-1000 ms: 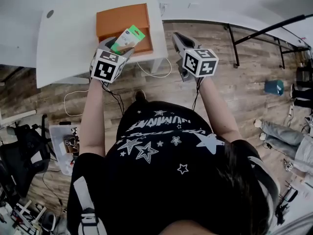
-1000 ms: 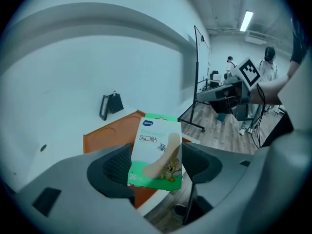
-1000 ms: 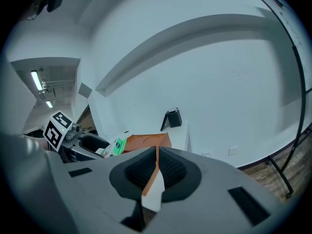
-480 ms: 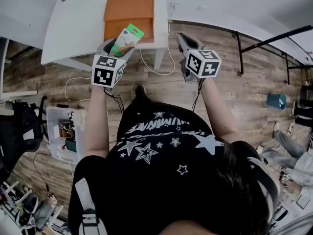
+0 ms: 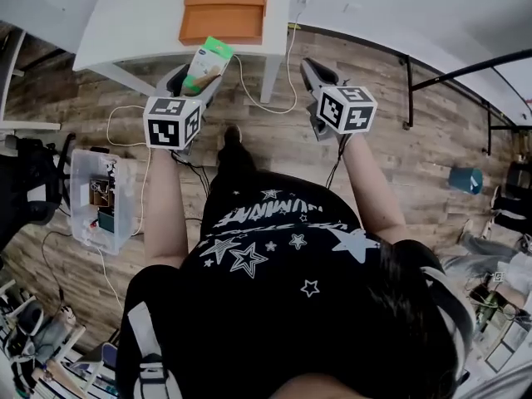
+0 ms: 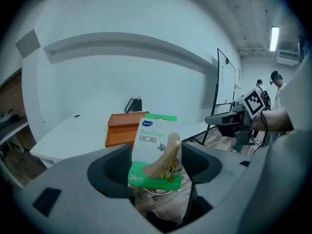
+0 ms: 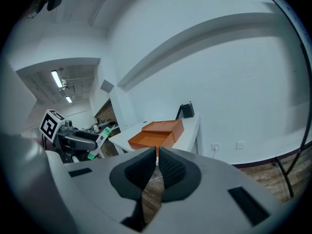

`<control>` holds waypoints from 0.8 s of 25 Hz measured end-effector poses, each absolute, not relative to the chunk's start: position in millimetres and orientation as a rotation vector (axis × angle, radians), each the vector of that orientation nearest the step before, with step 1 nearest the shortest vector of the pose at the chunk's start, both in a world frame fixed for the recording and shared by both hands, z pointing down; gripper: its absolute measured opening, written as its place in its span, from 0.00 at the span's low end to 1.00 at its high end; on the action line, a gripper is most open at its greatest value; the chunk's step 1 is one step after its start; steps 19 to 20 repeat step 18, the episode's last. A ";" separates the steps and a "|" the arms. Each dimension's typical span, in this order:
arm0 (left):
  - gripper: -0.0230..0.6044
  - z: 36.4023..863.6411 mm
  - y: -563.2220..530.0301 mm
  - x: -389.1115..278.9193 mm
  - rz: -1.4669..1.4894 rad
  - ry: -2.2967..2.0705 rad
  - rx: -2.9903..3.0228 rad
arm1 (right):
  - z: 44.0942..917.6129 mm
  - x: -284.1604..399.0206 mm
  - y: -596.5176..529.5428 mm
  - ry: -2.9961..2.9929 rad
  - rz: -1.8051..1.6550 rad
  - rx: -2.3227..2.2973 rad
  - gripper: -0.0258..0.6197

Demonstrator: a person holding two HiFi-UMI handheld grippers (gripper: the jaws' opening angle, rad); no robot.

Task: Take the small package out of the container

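The small package (image 6: 155, 152), a green and white bandage pack, stands upright between the jaws of my left gripper (image 6: 155, 165), which is shut on it. In the head view the small package (image 5: 205, 63) and the left gripper (image 5: 189, 81) hang over the wood floor, just short of the table's front edge. The container, an orange box (image 5: 224, 7) with its lid folded back, lies on the white table (image 5: 133, 19) and shows as the orange box (image 6: 122, 128) and the orange box (image 7: 158, 133). My right gripper (image 7: 157, 167) is shut with nothing in it, right gripper (image 5: 316, 81) off the table's right side.
A white cable (image 5: 258, 90) hangs from the table's edge near a table leg (image 5: 270, 77). A clear plastic bin (image 5: 100, 198) of parts sits on the floor at left. A black metal frame (image 5: 449, 61) stands at right. Other people stand far off in the left gripper view.
Both grippers and the package have drawn back from the orange box, off the table and over the floor. The table and box have slid toward the top of the head view.
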State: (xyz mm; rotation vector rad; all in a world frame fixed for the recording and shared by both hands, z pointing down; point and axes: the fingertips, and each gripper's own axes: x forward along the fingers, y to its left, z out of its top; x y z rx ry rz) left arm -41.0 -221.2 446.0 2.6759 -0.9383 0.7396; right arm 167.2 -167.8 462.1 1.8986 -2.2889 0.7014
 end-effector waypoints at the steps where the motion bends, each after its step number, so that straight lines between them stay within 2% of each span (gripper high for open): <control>1: 0.59 445.6 -212.9 -44.8 0.721 -0.951 2.668 | 462.6 164.5 -161.0 -2.294 0.700 1.890 0.12; 10: 0.59 442.7 -157.9 -83.4 0.632 -1.021 2.632 | 461.5 125.9 -117.5 -2.341 0.673 1.812 0.12; 20: 0.59 439.0 -144.7 -81.0 0.591 -1.023 2.622 | 462.1 125.3 -111.1 -2.363 0.671 1.780 0.12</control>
